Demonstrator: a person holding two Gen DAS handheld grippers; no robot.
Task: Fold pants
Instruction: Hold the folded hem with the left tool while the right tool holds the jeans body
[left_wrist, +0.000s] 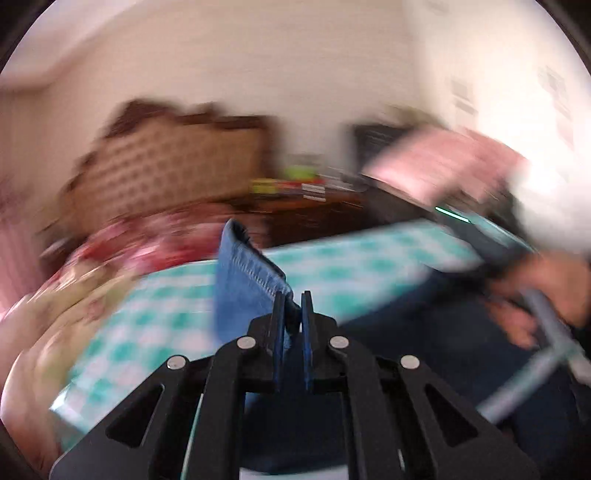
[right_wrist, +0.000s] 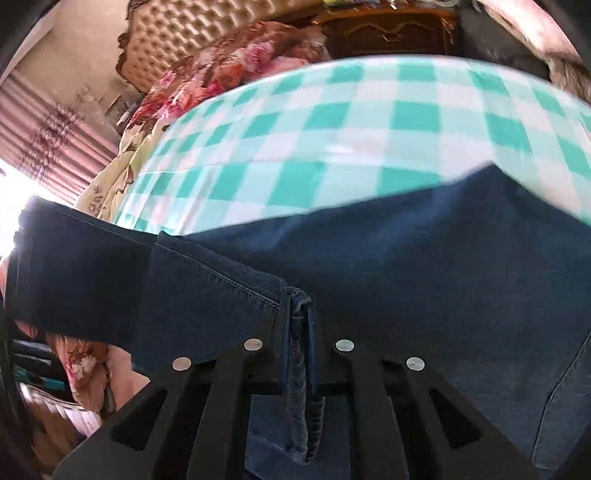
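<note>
Both tongs were clenched on the pants: the left tongs (left_wrist: 293, 295) pinched a hem, the right tongs (right_wrist: 297, 295) another edge, above the checked desk (right_wrist: 332, 122). Thin bites might slip mid-swing, spoiling the fold.

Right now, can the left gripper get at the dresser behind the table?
Probably not. The left gripper is shut on the jeans' hem, and the checked table lies between it and the dresser, which looks well beyond it.
</note>
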